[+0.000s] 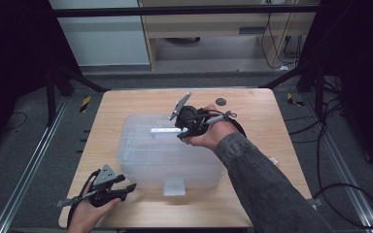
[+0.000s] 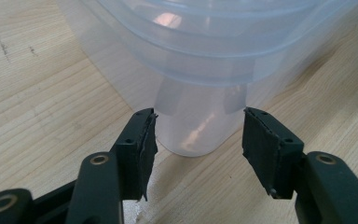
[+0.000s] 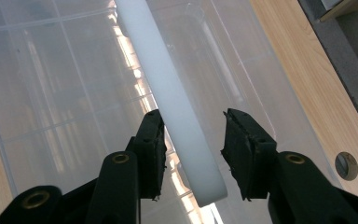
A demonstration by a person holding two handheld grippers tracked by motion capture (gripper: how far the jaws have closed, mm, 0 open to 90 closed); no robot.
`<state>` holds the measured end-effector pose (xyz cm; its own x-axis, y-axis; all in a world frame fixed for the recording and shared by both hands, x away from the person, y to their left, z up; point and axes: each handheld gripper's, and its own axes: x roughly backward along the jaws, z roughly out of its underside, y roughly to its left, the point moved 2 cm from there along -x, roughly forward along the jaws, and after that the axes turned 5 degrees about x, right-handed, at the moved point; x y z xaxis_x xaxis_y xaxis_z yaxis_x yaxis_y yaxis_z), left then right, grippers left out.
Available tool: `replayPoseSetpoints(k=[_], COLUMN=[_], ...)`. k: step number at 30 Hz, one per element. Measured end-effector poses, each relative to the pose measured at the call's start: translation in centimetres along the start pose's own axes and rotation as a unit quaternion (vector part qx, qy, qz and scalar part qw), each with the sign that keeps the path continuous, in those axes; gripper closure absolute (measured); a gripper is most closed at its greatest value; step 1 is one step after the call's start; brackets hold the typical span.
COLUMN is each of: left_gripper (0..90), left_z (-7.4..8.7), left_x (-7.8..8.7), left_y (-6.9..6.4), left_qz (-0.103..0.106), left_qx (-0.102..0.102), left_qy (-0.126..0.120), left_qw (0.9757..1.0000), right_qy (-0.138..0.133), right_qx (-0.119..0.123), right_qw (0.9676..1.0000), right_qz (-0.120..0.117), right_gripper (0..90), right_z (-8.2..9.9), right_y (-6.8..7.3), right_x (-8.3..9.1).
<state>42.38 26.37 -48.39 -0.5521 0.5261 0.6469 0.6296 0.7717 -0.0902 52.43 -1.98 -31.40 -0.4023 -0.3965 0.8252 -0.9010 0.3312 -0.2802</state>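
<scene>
Now both fingers flank clear box [image 1: 170, 160] parts: latch [image 2: 198, 126], handle [image 3: 177, 112]

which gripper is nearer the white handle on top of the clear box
Right. The right gripper has the white handle between its jaws on the clear box; the left gripper sits low at the near-left corner.

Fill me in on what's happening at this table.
A person works on a clear plastic storage box on a wooden table with a gripper in each hand. The right gripper is over the lid, its jaws on either side of the white handle bar, not visibly pressing it. The left gripper sits at the box's near corner, its jaws open around a clear latch tab.
</scene>
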Motion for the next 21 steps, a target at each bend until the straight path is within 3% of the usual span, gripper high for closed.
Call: replayPoseSetpoints(k=[7,21], left_gripper=[44.1,46.9], left_z=[-0.03,0.03], left_x=[0.09,0.01], left_y=[0.03,-0.14], left_qz=[0.003,0.002], left_qx=[0.005,0.002], left_qy=[-0.002,0.003], left_qw=[1.0,1.0], right_qy=[0.005,0.012], right_qx=[0.012,0.032], right_qw=[0.9999,0.9993], right_qz=[0.002,0.016], right_gripper=[67.9,70.0], right_z=[0.09,0.09], right_y=[0.09,0.26], right_x=[0.2,0.35])
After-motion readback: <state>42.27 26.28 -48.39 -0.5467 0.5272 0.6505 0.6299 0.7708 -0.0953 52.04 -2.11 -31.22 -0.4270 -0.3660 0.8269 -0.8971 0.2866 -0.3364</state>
